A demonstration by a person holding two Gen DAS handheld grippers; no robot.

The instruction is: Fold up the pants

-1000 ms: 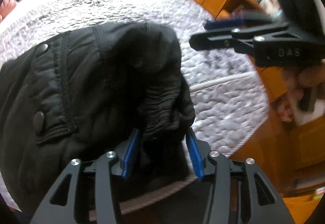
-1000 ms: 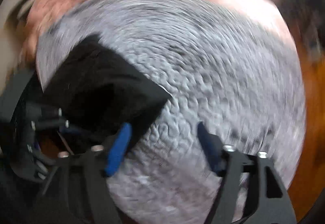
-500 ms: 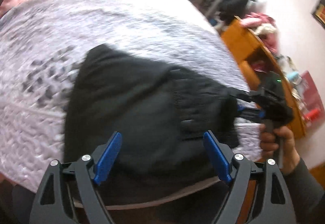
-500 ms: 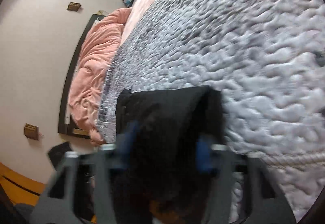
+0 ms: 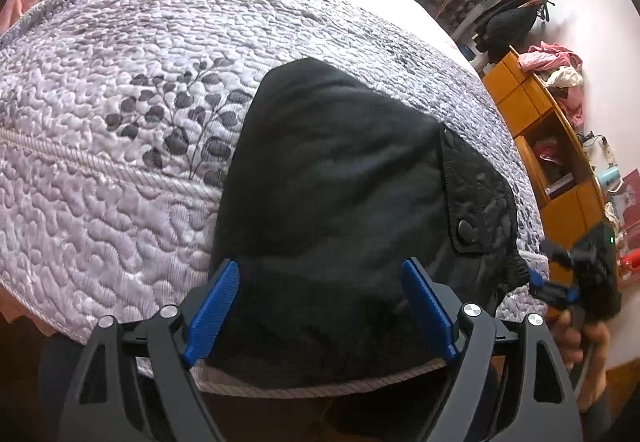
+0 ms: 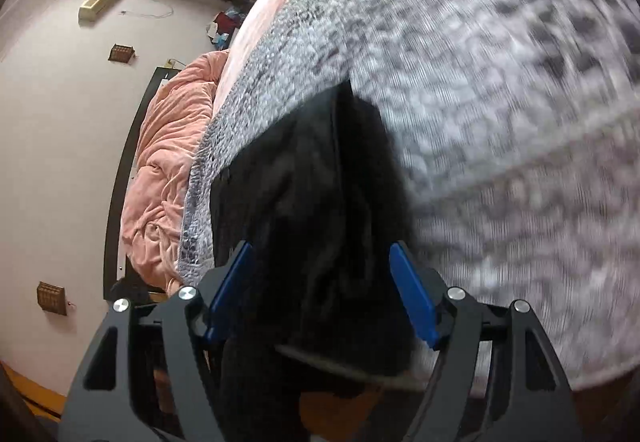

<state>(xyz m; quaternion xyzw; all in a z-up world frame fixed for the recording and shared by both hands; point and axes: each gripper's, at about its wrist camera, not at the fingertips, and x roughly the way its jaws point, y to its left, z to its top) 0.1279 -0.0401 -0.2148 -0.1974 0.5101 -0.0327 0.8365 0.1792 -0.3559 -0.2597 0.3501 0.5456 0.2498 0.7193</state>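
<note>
Released since a second ago: left gripper (image 5: 320,316), then pinching a bunched black fold, now stands with blue pads wide apart and nothing pressed between them, the folded pants (image 5: 340,201) lying flat beyond and partly under the fingers. Left wrist view: pants form a dark block at the near edge of the grey quilted bedspread (image 5: 120,161), long axis running away from the camera, snap-flap pocket on the right side; some cloth hangs over the bed edge below. Right gripper (image 5: 554,282) sits at the pants' right corner, held by a hand (image 5: 580,338). Right wrist view, blurred: right gripper (image 6: 320,282) with jaws opening, black cloth between the pads but not visibly squeezed; pants (image 6: 296,193) stretch ahead along the bed edge, pink blanket (image 6: 168,169) beyond. Judgement: right hand is nearer the overhanging end; next move likely turns on that right-side corner.
</note>
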